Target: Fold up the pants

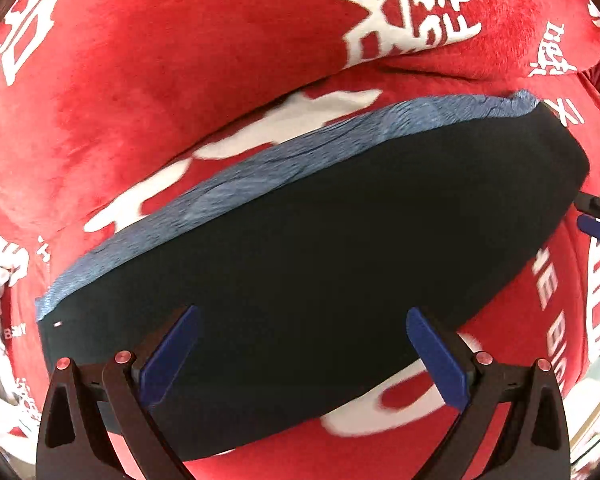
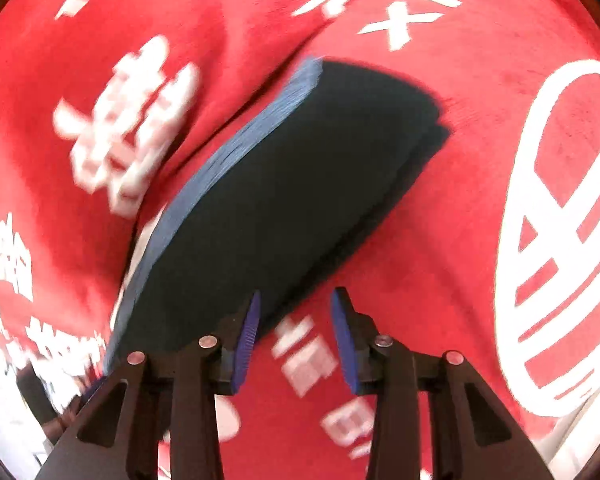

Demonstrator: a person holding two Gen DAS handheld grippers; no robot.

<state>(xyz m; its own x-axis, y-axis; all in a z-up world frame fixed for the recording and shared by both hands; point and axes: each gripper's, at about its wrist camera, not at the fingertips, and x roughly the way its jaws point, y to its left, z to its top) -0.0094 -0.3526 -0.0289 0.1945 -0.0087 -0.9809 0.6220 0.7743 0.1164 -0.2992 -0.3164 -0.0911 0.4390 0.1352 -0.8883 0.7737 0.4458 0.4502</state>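
1. Left wrist view: pants (image 1: 320,248) already folded into a flat dark bundle, blue waistband (image 1: 236,184) along the far long edge, lying on the red blanket (image 1: 140,80) with white lettering. No counter visible, just the blanket surface.
2. Left gripper (image 1: 302,356) spread wide, empty, hanging over the near long edge of the bundle, blue pads either side of dark cloth. Can't tell whether touching.
3. Right wrist view (pretty blurry): right gripper (image 2: 296,340) partly spread, nothing between the pads, sitting just off the bundle's near edge over bare blanket. Layered hems (image 2: 428,136) stacked at the far end.
4. Looks like a late stage, maybe one more fold or just a tidy-up. Next move probably needs a pinch on one short end, carried over to the other, all layers kept together.
5. Plenty of open blanket on the right side and near edge; a raised blanket hump crowds the waistband side, so less room there.
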